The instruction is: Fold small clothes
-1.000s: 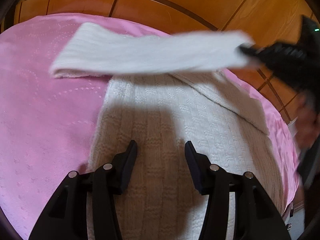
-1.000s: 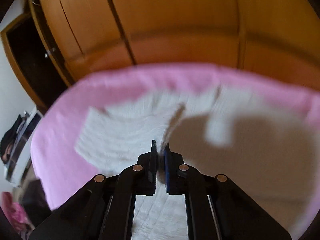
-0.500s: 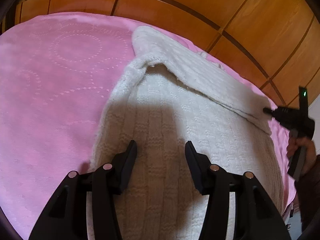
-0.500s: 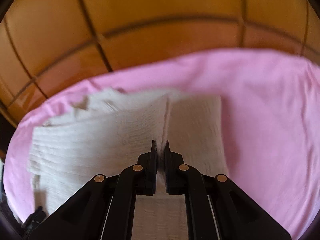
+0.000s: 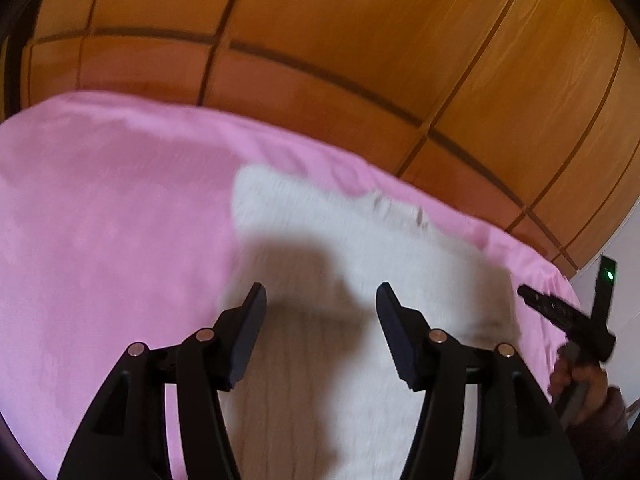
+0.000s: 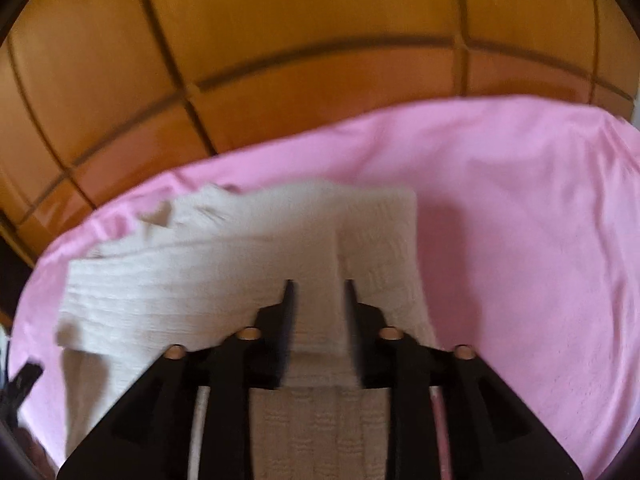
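A cream knitted sweater [image 5: 340, 280] lies flat on a pink blanket [image 5: 100, 260]. In the right wrist view the sweater [image 6: 240, 280] has one sleeve [image 6: 192, 292] folded across its body. My left gripper [image 5: 320, 300] is open and empty, hovering above the sweater's body. My right gripper [image 6: 318, 284] is open, just above the end of the folded sleeve, holding nothing. The right gripper also shows at the right edge of the left wrist view [image 5: 560, 312], in a hand. Both views are blurred.
The pink blanket [image 6: 520, 240] covers the whole surface around the sweater. Orange wooden panelled cupboard doors [image 5: 360, 40] stand close behind it. The blanket's far edge runs along those panels.
My right gripper carried the sleeve across the sweater, laid it down and opened, letting it go. My left gripper stayed open and lifted or tilted upward a little.
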Demonstrator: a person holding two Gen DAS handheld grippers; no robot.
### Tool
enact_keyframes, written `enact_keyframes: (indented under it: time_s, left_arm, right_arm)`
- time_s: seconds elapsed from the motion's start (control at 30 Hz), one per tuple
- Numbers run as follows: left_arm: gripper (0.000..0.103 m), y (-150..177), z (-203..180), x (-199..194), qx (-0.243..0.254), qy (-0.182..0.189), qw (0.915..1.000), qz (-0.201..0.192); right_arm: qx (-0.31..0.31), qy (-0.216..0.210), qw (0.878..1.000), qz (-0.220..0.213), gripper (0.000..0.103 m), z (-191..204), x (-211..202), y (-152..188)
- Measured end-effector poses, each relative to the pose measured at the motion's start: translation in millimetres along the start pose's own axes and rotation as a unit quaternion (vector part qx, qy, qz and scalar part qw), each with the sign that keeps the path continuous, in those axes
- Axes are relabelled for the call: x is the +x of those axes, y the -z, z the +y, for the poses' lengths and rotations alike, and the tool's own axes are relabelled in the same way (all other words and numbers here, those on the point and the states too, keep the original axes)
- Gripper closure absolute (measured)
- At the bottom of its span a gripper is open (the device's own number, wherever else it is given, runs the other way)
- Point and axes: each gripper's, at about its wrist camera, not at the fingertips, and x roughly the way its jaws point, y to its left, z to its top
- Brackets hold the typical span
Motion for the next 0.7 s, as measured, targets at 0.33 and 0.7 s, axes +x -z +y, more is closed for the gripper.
enact_keyframes:
  time_s: [0.33,0.7]
  left_arm:
    - [0.062,-3.5,21.9,88.9,0.012,-0.067,0.9939,0.087]
    - [0.042,18.1,27.2,32.1,0.007,-0.058,0.9971,0.050]
  right_arm:
    - [-0.074,0.015,0.995,0.058,0.051,36.3,64.6,21.9]
    - [-0.073,-0.009,0.997,0.036,0.023,31.8,37.8,28.6]
